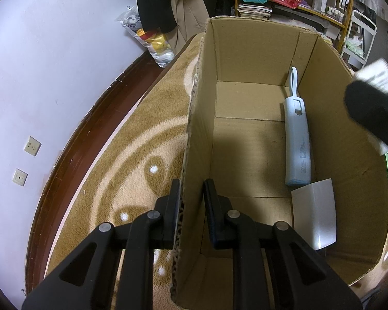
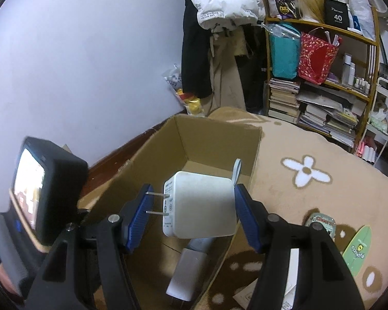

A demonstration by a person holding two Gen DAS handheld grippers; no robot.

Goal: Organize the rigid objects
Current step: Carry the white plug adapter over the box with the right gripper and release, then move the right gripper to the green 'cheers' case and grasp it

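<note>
An open cardboard box [image 1: 248,51] stands on a tan rug. Inside it lie a pale blue power bank [image 1: 297,139] with a strap and a small white block [image 1: 314,217]. My left gripper [image 1: 192,193] straddles the box's left wall [image 1: 194,155], one finger outside and one inside, closed on it. In the right wrist view my right gripper [image 2: 191,206] holds a white square plug charger [image 2: 201,206] between its blue pads [image 2: 245,217], above the box [image 2: 214,134]. The charger's two prongs touch the left pad. The white block [image 2: 186,271] shows below it.
The rug [image 2: 323,155] has white flower patterns. A small tin [image 2: 320,223], a green card [image 2: 359,250] and papers [image 2: 292,279] lie on it right of the box. A shelf [image 2: 323,77] with bags and books stands behind. A wall with sockets [image 1: 32,146] is at left.
</note>
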